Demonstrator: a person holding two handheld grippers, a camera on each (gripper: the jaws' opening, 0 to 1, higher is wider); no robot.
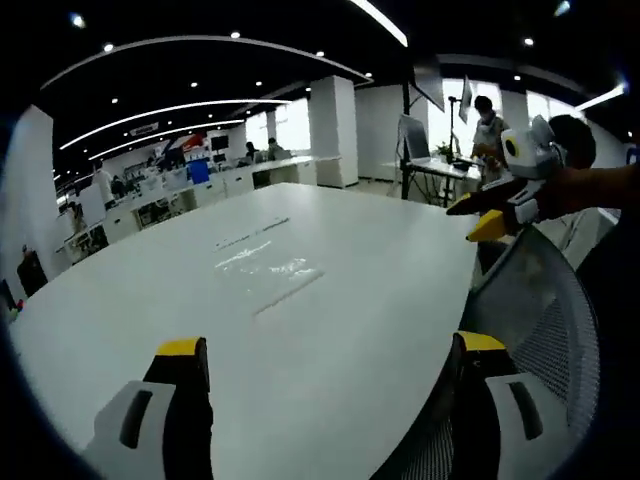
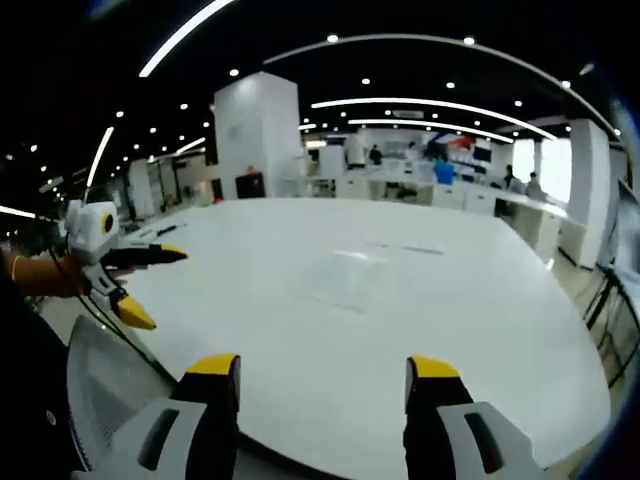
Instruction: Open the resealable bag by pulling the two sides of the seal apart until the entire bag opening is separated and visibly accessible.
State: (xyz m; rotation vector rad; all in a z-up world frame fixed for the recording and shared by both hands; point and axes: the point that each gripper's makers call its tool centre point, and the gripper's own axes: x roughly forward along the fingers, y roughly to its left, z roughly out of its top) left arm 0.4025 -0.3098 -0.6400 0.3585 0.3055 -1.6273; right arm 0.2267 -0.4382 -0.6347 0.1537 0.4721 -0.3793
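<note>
Your left gripper (image 1: 325, 365) hangs over the near edge of the white worktop (image 1: 370, 250), jaws spread wide with nothing between them. Your right gripper (image 2: 325, 385) sits the same way over its own edge of the worktop — jaws wide apart, holding nothing.

The bag (image 1: 268, 262) lies flat on the worktop, well ahead of both grippers and touched by neither. In the left gripper view it reads as a clear, glinting sheet with a thin straight strip along its near side. In the right gripper view the bag (image 2: 350, 278) is only a faint pale patch; whether the seal is shut cannot be told from either view.

The left gripper view catches your right gripper (image 1: 490, 215) coming in from the right, hand (image 1: 590, 190) behind it, yellow-tipped jaws parted, above the mesh back of a chair (image 1: 540, 320). The right gripper view shows your left gripper (image 2: 135, 280) at the left, jaws parted, over the same mesh chair (image 2: 105, 385).

Beyond the worktop — rows of desks (image 1: 200, 190), white pillars (image 2: 258, 135), ceiling light strips, and a person standing at a desk (image 1: 485, 125) in the left gripper view.
</note>
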